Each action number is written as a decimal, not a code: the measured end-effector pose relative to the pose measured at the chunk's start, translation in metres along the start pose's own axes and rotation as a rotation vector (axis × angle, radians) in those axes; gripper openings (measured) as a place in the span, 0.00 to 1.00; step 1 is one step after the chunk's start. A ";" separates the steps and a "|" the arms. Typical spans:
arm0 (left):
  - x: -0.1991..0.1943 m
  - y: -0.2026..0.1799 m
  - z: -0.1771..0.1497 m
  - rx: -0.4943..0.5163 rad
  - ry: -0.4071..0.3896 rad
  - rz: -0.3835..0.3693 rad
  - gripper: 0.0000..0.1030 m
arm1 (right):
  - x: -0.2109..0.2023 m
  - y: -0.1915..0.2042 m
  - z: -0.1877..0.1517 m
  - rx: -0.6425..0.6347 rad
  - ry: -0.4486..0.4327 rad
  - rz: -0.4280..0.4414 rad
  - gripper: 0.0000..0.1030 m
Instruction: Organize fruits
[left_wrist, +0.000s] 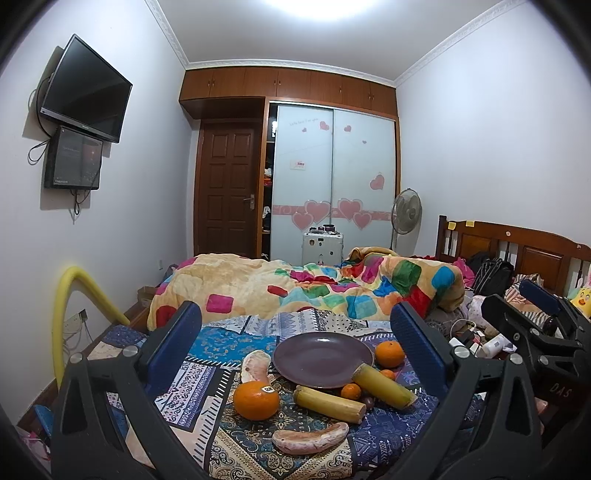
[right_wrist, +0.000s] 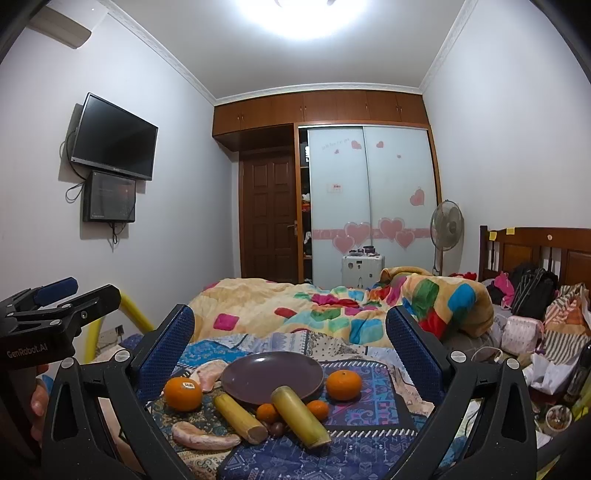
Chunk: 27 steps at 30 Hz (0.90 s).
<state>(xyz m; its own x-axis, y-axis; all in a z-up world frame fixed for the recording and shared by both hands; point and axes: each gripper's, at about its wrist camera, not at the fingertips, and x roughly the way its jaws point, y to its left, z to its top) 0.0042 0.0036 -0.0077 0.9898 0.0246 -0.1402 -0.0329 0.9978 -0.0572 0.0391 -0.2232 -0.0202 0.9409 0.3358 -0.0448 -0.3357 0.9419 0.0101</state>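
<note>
An empty purple plate (left_wrist: 321, 359) (right_wrist: 272, 376) lies on a patterned cloth on the bed. Around it lie a large orange with a sticker (left_wrist: 255, 400) (right_wrist: 183, 393), a second orange (left_wrist: 390, 353) (right_wrist: 343, 384), two small oranges (left_wrist: 351, 391) (right_wrist: 268, 412), two yellow cane pieces (left_wrist: 328, 404) (right_wrist: 300, 415), and two pinkish pieces (left_wrist: 310, 438) (right_wrist: 205, 438). My left gripper (left_wrist: 295, 339) is open and empty, above the fruits. My right gripper (right_wrist: 291, 343) is open and empty, beside the left one.
A crumpled colourful blanket (left_wrist: 295, 288) lies behind the plate. Bags and clutter (right_wrist: 532, 332) fill the bed's right side by the wooden headboard (right_wrist: 539, 251). A yellow foam-covered rail (left_wrist: 70, 306) stands at the left. A fan (left_wrist: 406, 214) and wardrobe stand at the back.
</note>
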 end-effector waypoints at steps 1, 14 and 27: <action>0.000 0.000 0.000 0.000 0.001 -0.001 1.00 | 0.000 0.000 0.000 0.000 0.000 0.000 1.00; 0.002 0.000 -0.004 0.002 0.002 0.002 1.00 | 0.002 -0.002 -0.002 0.005 0.011 0.001 1.00; 0.005 0.001 -0.007 -0.001 0.009 -0.002 1.00 | 0.004 -0.002 -0.002 0.003 0.015 0.000 1.00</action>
<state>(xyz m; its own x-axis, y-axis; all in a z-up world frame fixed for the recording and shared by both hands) 0.0085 0.0047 -0.0159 0.9886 0.0219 -0.1492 -0.0308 0.9978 -0.0580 0.0434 -0.2237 -0.0227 0.9400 0.3359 -0.0597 -0.3357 0.9419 0.0132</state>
